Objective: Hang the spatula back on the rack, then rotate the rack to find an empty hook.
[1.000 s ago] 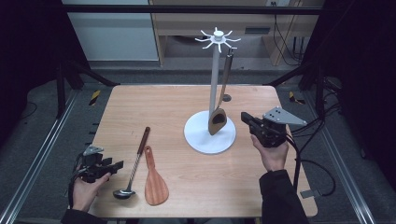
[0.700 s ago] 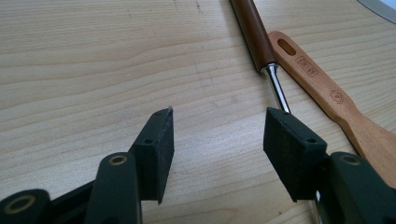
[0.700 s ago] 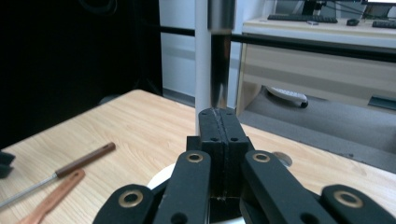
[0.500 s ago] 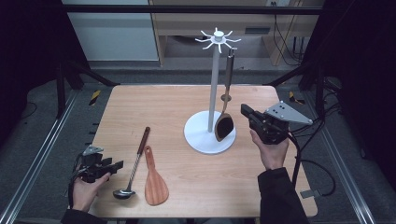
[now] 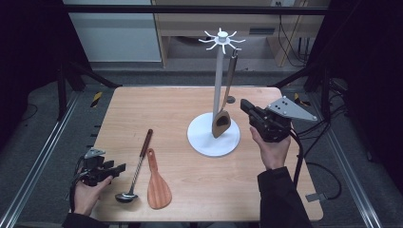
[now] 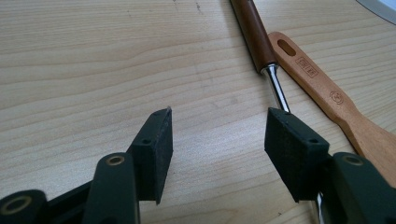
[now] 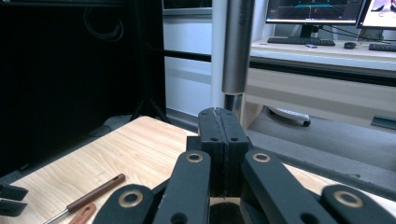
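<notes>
The wooden spatula (image 5: 221,124) is hanging by its dark handle from a hook of the white utensil stand (image 5: 218,95), its blade dangling just above the stand's round base at the far right of the table, so gravity alone is carrying it. The right gripper (image 5: 246,107) is hovering just right of it, jaws clenched together on nothing. At the near left, the left gripper (image 6: 217,140) is lying low with jaws spread, lining up beside the ladle (image 5: 137,164), whose steel shaft is passing by one pad; a wooden rice paddle (image 5: 157,183) is lying alongside. The pale wooden table (image 5: 142,109) is sitting within a dark frame, desks and monitors (image 7: 313,10) beyond.
</notes>
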`<state>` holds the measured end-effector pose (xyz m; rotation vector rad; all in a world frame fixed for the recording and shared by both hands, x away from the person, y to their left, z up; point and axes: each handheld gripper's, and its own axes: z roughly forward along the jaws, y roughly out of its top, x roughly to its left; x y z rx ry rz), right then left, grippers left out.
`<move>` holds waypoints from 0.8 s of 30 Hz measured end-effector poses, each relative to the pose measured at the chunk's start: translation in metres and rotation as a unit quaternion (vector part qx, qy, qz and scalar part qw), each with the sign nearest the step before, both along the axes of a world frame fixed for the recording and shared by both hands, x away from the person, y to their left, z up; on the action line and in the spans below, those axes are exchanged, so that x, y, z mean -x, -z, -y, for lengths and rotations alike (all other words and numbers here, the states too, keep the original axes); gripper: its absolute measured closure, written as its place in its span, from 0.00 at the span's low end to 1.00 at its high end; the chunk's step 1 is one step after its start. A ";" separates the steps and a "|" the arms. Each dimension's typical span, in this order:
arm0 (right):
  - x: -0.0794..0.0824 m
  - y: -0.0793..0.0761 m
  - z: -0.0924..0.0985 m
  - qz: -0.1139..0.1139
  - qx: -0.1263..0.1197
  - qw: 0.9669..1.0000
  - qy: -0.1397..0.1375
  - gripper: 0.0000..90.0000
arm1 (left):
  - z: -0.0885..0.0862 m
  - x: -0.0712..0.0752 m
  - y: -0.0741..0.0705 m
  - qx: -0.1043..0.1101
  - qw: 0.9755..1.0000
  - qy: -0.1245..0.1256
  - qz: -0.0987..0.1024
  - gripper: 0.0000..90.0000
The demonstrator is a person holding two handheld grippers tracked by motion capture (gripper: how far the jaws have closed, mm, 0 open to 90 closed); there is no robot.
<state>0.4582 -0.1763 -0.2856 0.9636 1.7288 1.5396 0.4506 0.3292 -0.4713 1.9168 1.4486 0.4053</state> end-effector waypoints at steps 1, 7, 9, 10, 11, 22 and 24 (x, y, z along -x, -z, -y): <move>0.000 0.000 -0.001 0.002 0.001 1.000 0.000 1.00 | 0.000 0.000 0.000 0.000 1.000 0.000 0.000 0.47; -0.001 -0.005 -0.006 0.003 -0.003 1.000 0.001 1.00 | 0.001 0.000 0.000 -0.004 1.000 0.001 -0.001 0.47; -0.001 -0.008 -0.007 0.006 -0.006 1.000 -0.002 1.00 | 0.001 -0.001 0.000 -0.003 1.000 0.001 0.000 0.47; -0.001 -0.010 -0.008 0.008 -0.006 1.000 -0.001 1.00 | 0.001 -0.001 0.001 -0.003 1.000 0.002 0.000 0.46; -0.001 -0.012 -0.009 0.009 -0.008 1.000 0.000 1.00 | 0.001 -0.001 0.001 -0.003 1.000 0.002 0.000 0.46; -0.013 -0.040 -0.017 0.026 -0.017 0.999 0.012 1.00 | -0.001 0.000 0.000 -0.002 1.000 0.001 0.000 0.47; -0.018 -0.046 -0.019 0.028 -0.020 0.999 0.014 1.00 | 0.000 0.000 0.000 -0.001 1.000 0.000 0.000 0.47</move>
